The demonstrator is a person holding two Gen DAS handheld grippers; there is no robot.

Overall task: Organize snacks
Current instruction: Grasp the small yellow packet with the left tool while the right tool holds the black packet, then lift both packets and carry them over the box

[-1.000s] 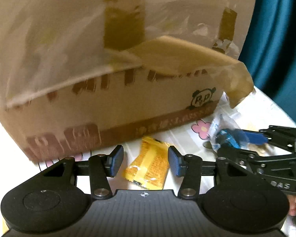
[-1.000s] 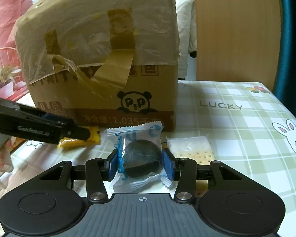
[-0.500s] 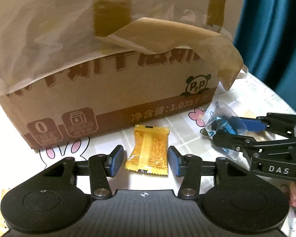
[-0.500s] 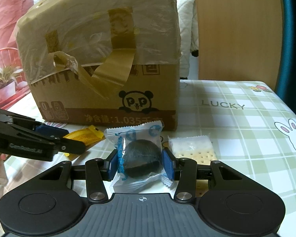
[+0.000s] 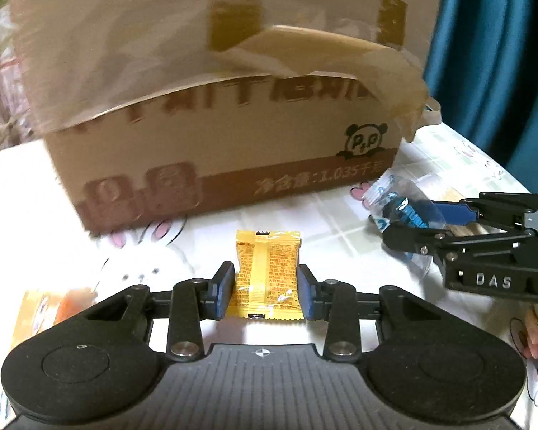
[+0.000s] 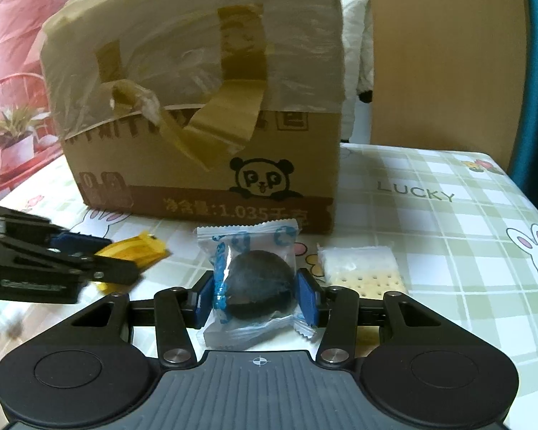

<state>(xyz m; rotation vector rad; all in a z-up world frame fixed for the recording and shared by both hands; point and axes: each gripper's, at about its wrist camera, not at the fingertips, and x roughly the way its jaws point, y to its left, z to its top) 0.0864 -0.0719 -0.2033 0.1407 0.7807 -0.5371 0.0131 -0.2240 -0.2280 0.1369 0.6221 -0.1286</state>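
A yellow snack packet (image 5: 267,272) lies on the table between the pads of my left gripper (image 5: 265,292), which has closed on its sides. It also shows in the right wrist view (image 6: 132,254). My right gripper (image 6: 256,299) is shut on a clear blue-printed packet holding a dark round snack (image 6: 256,283), lifted off the table; it also shows in the left wrist view (image 5: 398,208). A big taped cardboard box (image 5: 215,114) with a panda logo stands just behind both.
A white cracker packet (image 6: 362,268) lies right of the right gripper. An orange packet (image 5: 50,308) lies at the left of the left gripper. The checked tablecloth (image 6: 448,236) reads LUCKY. A teal curtain (image 5: 498,53) hangs at the right.
My left gripper has drawn back from the box and lined up on the yellow packet, and its pads have closed onto it. The right gripper keeps holding the dark snack packet.
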